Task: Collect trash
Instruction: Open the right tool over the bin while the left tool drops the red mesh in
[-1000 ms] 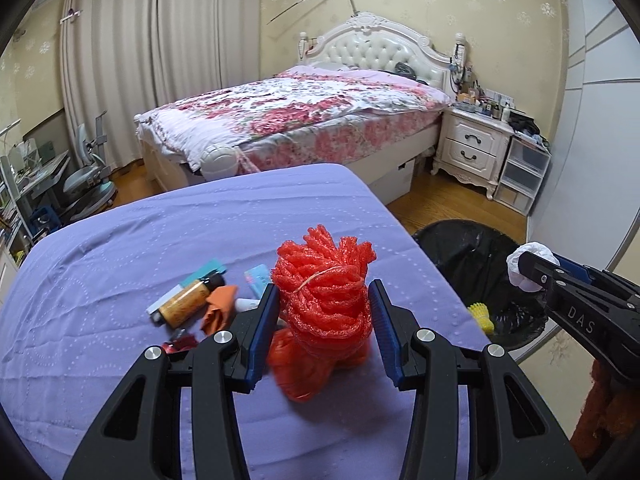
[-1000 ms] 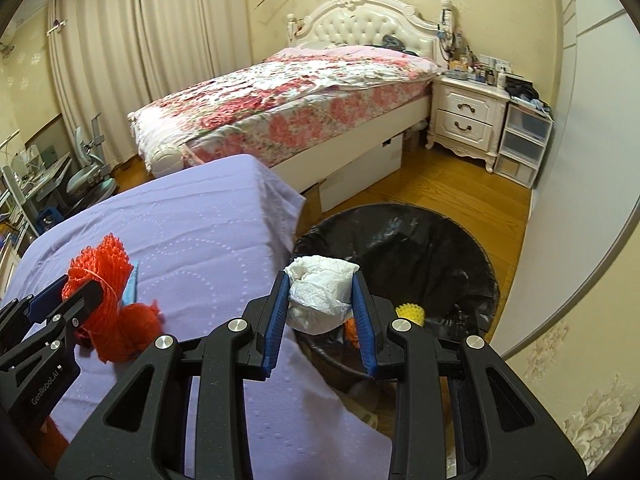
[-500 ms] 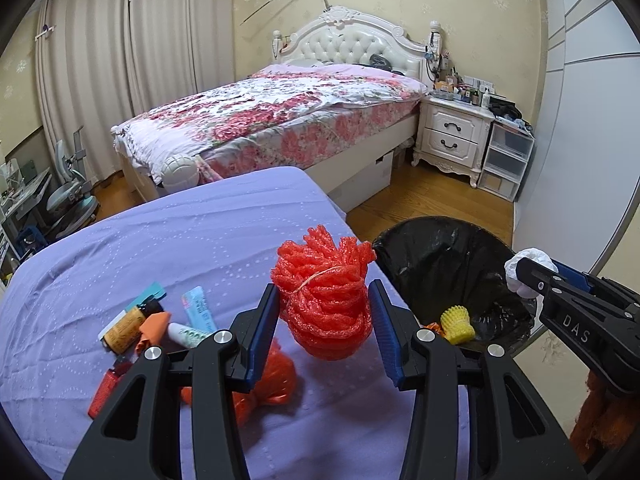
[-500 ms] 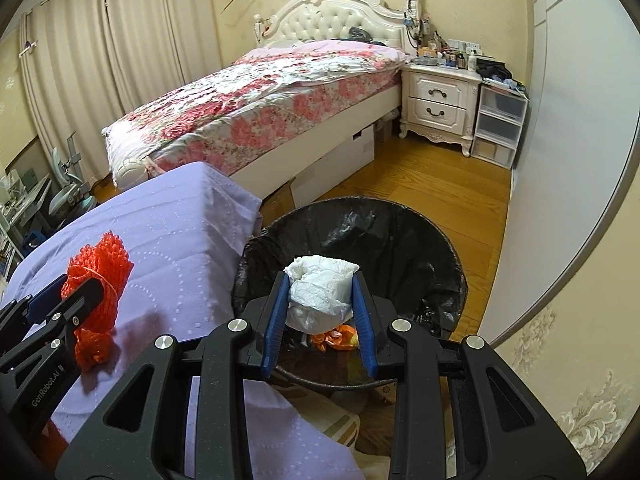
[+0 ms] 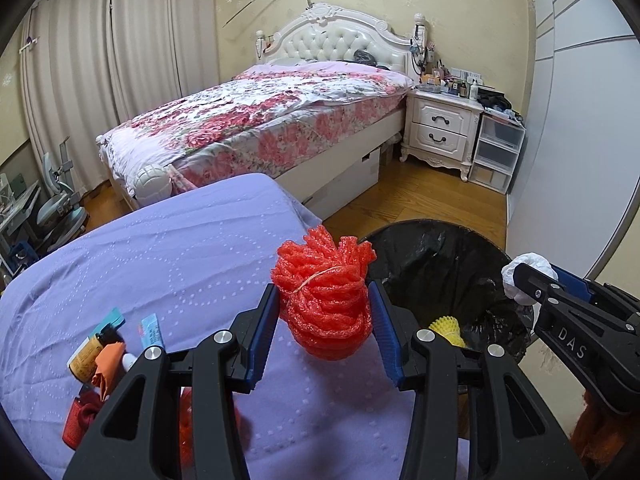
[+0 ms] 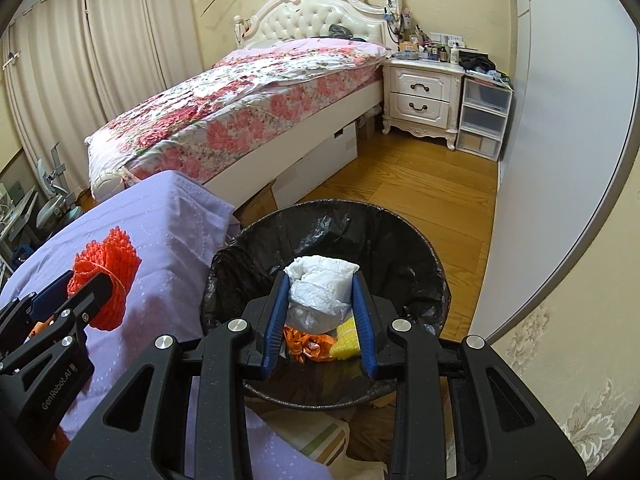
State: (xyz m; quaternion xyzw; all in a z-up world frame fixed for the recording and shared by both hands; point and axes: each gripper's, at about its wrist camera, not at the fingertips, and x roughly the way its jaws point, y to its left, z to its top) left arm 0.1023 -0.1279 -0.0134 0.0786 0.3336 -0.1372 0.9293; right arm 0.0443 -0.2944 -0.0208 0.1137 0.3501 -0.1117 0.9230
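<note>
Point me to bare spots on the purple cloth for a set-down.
Free: the lilac tablecloth's far half, between the wrapper cluster and the flowered bed. Crowded: near-left edge, with the yellow-labelled bottle and red packet.

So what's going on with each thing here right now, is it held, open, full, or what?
Left gripper: shut on the red foam net.
Red foam net: held up above the purple table.
Right gripper: shut on the white wad.
White wad: held over the bin.
Bin: open, black liner, some trash at the bottom.
Nightstand drawers: closed.
Curtains: drawn.
</note>
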